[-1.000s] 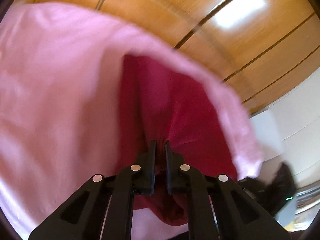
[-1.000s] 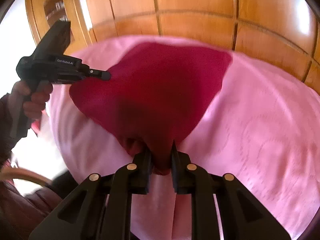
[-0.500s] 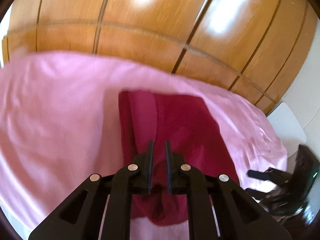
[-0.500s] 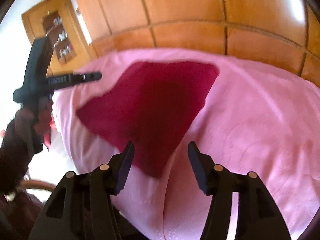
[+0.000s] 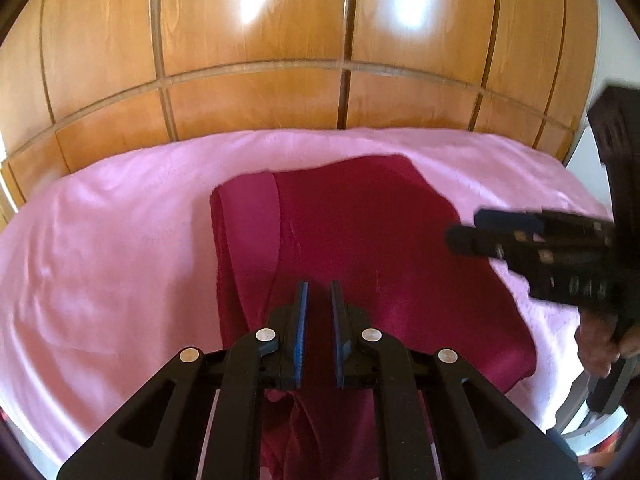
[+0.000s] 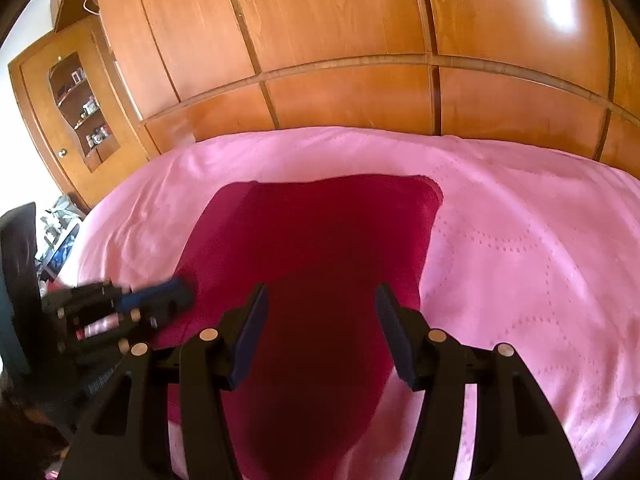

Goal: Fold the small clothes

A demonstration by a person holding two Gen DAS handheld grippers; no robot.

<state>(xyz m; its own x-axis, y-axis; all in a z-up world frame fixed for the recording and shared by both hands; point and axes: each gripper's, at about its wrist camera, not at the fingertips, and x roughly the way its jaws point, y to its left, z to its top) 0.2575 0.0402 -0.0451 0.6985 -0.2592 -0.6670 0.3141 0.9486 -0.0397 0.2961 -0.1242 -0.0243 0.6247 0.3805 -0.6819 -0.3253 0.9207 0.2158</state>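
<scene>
Dark red garment (image 5: 372,236) lying spread on pink bedspread (image 5: 112,248). Left hand-held gripper (image 5: 318,292) hovering over its near edge, jaws narrow, nothing pinched. Right hand-held gripper (image 6: 320,300) hanging above garment's middle, jaws wide, gripping nothing. Wooden wardrobe (image 6: 340,40) standing behind bed.

Crimson garment (image 6: 320,248), spread flat on pink bedspread (image 6: 520,248). Right tool (image 6: 320,304): jaws apart above the cloth, gripping nothing. Left tool (image 6: 176,298) (blurred) at the garment's left edge. Wooden wardrobe (image 6: 340,40) behind the bed.
</scene>
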